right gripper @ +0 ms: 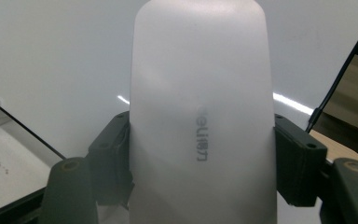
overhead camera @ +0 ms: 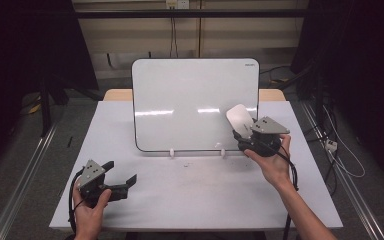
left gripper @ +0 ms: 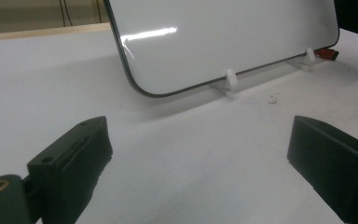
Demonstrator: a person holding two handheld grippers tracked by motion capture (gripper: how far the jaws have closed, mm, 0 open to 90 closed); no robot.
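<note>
Wiping is the job now: right gripper (overhead camera: 241,131) squeezes the eraser (overhead camera: 238,117) by the whiteboard (overhead camera: 190,100); next, rub it across. Left gripper (overhead camera: 122,176) waits, fingers wide, holding nothing.

The high view looks forward and down over the table (overhead camera: 195,195). Both gripper views sit low and close, sharing the propped whiteboard (overhead camera: 195,100) with it.

The right gripper (right gripper: 200,154) is clamping a white eraser (right gripper: 200,93) between its jaws, the eraser standing up ahead of them against the whiteboard (right gripper: 51,56) just beyond.
</note>
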